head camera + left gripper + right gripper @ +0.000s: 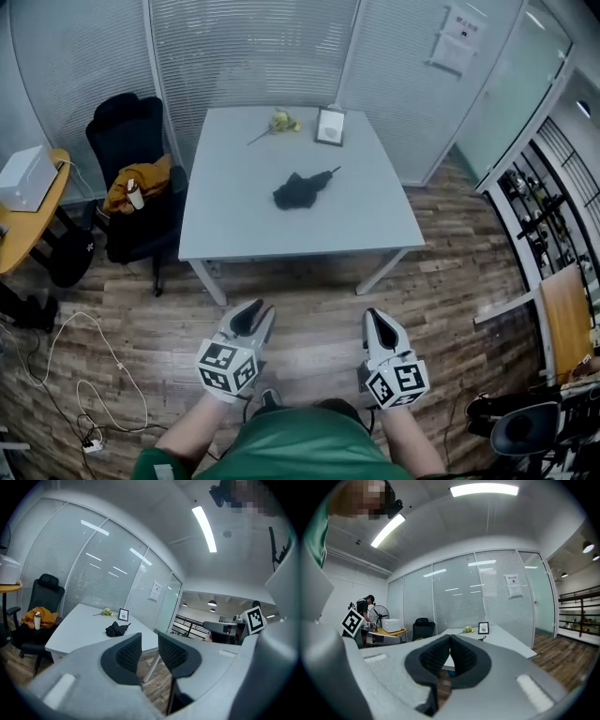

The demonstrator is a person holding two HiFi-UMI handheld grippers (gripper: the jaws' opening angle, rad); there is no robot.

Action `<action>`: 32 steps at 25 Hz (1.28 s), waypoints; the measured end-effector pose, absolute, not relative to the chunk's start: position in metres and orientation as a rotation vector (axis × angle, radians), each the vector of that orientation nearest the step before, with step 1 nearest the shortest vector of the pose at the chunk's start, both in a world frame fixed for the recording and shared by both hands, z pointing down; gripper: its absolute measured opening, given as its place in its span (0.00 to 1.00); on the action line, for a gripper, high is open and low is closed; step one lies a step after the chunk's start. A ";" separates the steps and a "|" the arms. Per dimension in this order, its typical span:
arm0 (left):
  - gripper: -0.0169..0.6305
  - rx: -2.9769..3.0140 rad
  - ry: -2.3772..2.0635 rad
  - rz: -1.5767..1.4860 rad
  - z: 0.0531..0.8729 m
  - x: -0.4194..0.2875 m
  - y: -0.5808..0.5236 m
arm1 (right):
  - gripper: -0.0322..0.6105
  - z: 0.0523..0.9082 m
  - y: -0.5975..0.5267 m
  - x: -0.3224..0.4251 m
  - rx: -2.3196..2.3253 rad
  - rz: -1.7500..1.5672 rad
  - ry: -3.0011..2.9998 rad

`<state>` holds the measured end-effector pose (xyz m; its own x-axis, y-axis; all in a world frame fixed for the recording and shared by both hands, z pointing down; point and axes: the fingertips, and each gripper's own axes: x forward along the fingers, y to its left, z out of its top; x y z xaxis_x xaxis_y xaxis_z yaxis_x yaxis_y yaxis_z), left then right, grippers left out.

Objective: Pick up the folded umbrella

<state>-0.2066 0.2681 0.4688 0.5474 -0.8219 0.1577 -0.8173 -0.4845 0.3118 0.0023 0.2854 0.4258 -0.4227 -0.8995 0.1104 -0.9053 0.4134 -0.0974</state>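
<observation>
The folded black umbrella (302, 189) lies loosely bundled near the middle of the grey table (234, 230), with its handle pointing to the back right. It shows small and far off in the left gripper view (117, 629) and as a sliver in the right gripper view (481, 638). My left gripper (251, 312) and right gripper (377, 321) hover side by side over the wooden floor, well short of the table's near edge. The left gripper (150, 641) is shut with only a slim slit between its pads. The right gripper (450, 640) is shut with its tips touching. Neither holds anything.
A yellow flower (281, 121) and a small picture frame (329, 126) lie at the table's far edge. A black office chair (131, 187) with an orange garment and a bottle stands to its left. A wooden side table (28, 220) carries a white box. Cables (84, 375) trail on the floor.
</observation>
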 end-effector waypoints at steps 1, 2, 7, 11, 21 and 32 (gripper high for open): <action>0.21 2.445 -1.343 -0.023 0.467 -0.208 0.262 | 0.05 0.426 0.281 0.001 1.668 0.221 -2.599; 0.21 2.448 -1.340 -0.028 0.466 -0.210 0.256 | 0.05 0.427 0.278 0.000 1.670 0.224 -2.592; 0.21 2.451 -1.341 -0.006 0.472 -0.209 0.233 | 0.05 0.435 0.255 0.004 1.675 0.244 -2.582; 0.21 2.472 -1.391 0.027 0.468 -0.205 0.206 | 0.05 0.439 0.223 0.008 1.661 0.240 -2.618; 0.21 2.514 -1.614 0.167 0.439 -0.174 0.131 | 0.05 0.434 0.122 0.042 1.568 0.252 -2.734; 0.21 2.539 -1.662 0.210 0.419 -0.088 0.044 | 0.05 0.444 0.037 0.111 1.542 0.391 -2.794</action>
